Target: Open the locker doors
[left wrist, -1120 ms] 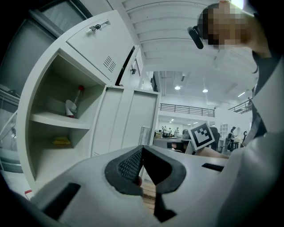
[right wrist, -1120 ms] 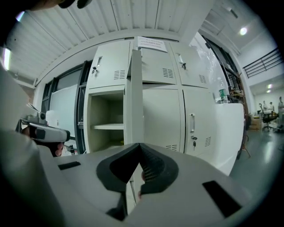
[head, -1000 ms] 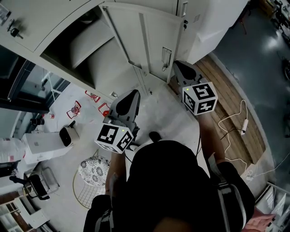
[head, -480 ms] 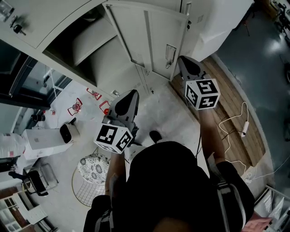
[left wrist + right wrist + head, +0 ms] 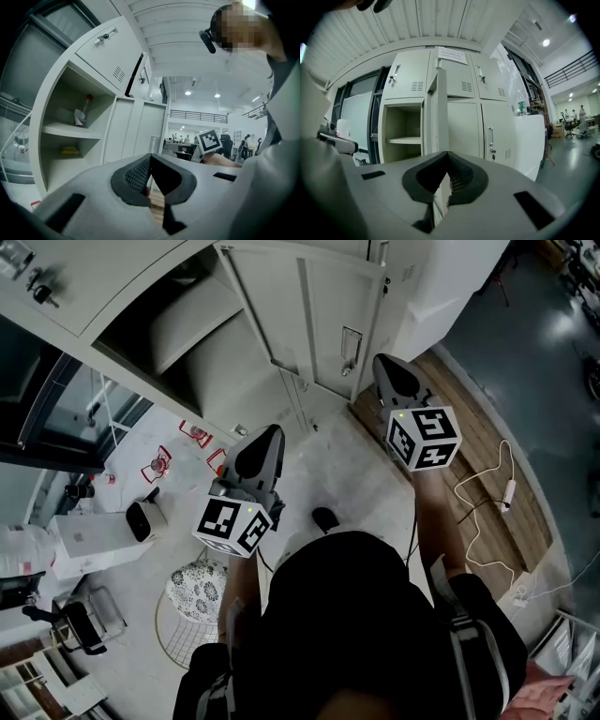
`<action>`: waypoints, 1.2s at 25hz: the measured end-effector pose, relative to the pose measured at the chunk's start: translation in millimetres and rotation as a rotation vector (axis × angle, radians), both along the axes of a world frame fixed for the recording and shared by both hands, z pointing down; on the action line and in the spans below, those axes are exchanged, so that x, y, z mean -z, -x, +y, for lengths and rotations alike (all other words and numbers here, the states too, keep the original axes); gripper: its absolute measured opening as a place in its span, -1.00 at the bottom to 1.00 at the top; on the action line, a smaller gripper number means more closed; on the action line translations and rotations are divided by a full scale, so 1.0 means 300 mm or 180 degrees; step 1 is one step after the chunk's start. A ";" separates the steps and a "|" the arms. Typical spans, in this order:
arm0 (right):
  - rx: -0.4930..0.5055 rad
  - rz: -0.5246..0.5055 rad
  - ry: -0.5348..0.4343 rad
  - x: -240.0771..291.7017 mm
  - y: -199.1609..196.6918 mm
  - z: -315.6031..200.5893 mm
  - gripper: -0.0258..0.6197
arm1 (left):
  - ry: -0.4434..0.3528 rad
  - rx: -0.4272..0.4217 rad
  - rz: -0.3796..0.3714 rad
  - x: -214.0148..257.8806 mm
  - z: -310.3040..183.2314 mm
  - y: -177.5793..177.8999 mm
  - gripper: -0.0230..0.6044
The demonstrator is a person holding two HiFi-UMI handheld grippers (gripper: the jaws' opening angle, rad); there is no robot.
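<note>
My right claw [image 5: 448, 157] is pressed together, the pads meeting at the tips with nothing between them. It points at the bank of grey lockers [image 5: 464, 86]. Straight beyond its tips stands the swung-out locker door [image 5: 437, 112], seen edge-on. Left of that door, the open compartment [image 5: 401, 124] shows one shelf [image 5: 404, 139]. To the right, the neighbouring door [image 5: 501, 126] is closed, with an upright handle [image 5: 491, 136] and a lock below it. The doors of the top row are closed too. In the head view, my right claw hangs near the outer face of the open door, close to its handle recess [image 5: 349, 345] but not on it.

My left claw [image 5: 150, 157] is pressed together as well and pinches nothing. In the head view it sits lower and further left, well apart from the door. It tilts up towards the open compartment. There, a bottle [image 5: 80, 115] with a red top stands on the shelf, and a small yellow thing [image 5: 70, 150] lies on the level under it. The marker cube [image 5: 209, 140] of my right claw shows past the left claw's tips.

On the floor to my right, a white cable [image 5: 487, 498] trails over the wooden strip [image 5: 469, 427]. To my left sits a round wire frame [image 5: 197, 589] with a patterned white top.
</note>
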State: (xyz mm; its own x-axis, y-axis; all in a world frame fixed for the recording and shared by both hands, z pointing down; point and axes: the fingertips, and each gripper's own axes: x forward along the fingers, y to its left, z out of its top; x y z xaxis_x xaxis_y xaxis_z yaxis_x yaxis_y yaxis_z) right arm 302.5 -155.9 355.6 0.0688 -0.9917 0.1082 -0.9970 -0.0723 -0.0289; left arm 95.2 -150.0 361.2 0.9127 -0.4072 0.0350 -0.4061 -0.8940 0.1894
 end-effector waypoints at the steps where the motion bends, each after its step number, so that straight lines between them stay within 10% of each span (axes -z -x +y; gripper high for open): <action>1: -0.0012 -0.0003 -0.0021 0.005 0.013 0.013 -0.90 | -0.0001 -0.0024 0.0007 0.002 0.003 0.009 -0.87; 30: 0.0136 -0.0090 -0.0221 0.002 0.717 0.490 -0.91 | 0.0005 -0.0473 0.0158 0.009 0.307 0.417 -0.87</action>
